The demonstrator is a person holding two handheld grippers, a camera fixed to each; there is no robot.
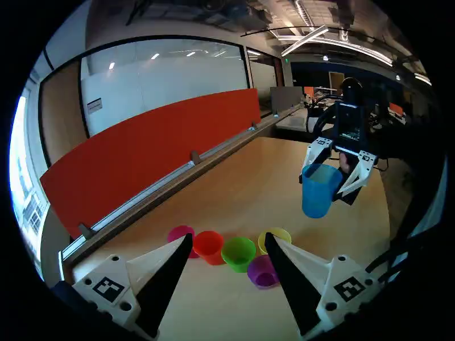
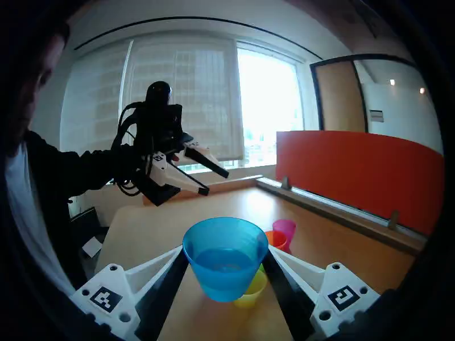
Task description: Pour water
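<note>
The right tongs (image 2: 224,253) clamp a blue cup (image 2: 226,284) of water above the tabletop (image 2: 153,227); the left tongs (image 1: 227,237) gape empty over five coloured cups (image 1: 239,254).

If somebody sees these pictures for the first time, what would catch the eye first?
First the blue cup, clamped in the right tongs and lifted above the wooden table, with some water in it. Next, a cluster of five small bright cups stands on the table just ahead of the open left tongs. Behind them a long red divider runs along the table's far edge.
</note>
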